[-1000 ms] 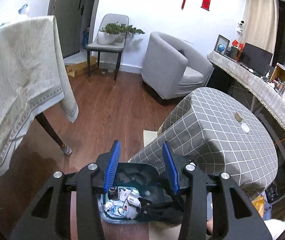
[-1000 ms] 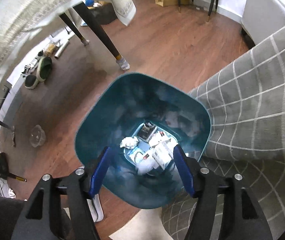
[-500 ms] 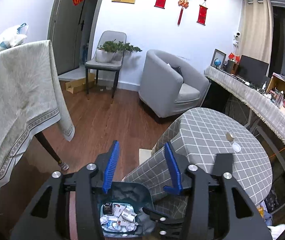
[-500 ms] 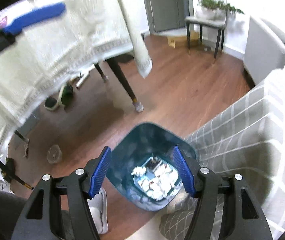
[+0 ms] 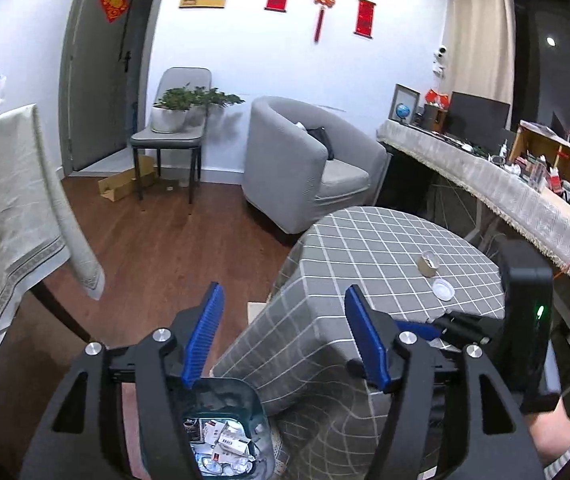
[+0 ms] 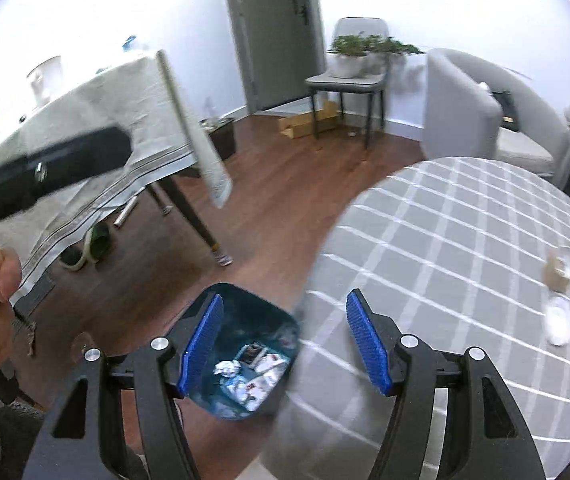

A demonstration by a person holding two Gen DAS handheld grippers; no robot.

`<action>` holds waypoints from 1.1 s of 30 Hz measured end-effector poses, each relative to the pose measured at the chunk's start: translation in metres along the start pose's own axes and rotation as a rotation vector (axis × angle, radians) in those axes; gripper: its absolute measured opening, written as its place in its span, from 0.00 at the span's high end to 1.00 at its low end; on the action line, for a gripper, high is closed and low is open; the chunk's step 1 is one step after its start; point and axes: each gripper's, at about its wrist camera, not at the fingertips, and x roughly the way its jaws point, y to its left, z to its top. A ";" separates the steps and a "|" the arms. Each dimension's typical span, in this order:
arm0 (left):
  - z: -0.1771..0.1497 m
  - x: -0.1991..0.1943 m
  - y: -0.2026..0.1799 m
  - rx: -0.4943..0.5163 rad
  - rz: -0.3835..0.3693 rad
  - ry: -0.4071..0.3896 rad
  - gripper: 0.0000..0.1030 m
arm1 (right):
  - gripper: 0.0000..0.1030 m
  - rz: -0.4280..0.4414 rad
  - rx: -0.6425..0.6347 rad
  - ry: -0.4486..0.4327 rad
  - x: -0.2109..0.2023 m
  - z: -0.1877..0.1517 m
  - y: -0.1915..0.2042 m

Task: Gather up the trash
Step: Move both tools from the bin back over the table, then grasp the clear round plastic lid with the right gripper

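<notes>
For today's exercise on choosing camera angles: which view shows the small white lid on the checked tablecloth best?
The left wrist view: there the white lid is sharp, lying flat beside the brown scrap on the checked tablecloth. The right wrist view shows the same lid only as a motion-blurred white patch near the frame's edge.

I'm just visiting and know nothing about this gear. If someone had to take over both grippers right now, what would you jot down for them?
Left gripper: open, nothing between its fingers; the jaws have just been opening.
Right gripper: open, nothing held.
Teal trash bin: on the wood floor beside the round table with the grey checked cloth; it already holds crumpled paper and small packets.
Done: some trash is in the bin.
Left: two small things lie on the checked cloth, a brownish crumpled piece and a flat white round lid-like piece. These look like the next trash to pick up and drop in the bin.
</notes>
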 end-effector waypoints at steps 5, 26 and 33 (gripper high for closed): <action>0.004 0.022 -0.019 0.001 -0.025 0.011 0.33 | 0.37 -0.066 0.026 -0.008 -0.012 -0.003 -0.034; 0.020 0.125 -0.097 0.079 -0.090 0.121 0.25 | 0.37 -0.193 0.095 0.058 -0.035 -0.020 -0.171; 0.028 0.148 -0.119 0.085 -0.115 0.143 0.21 | 0.43 -0.176 0.072 0.109 -0.030 -0.017 -0.185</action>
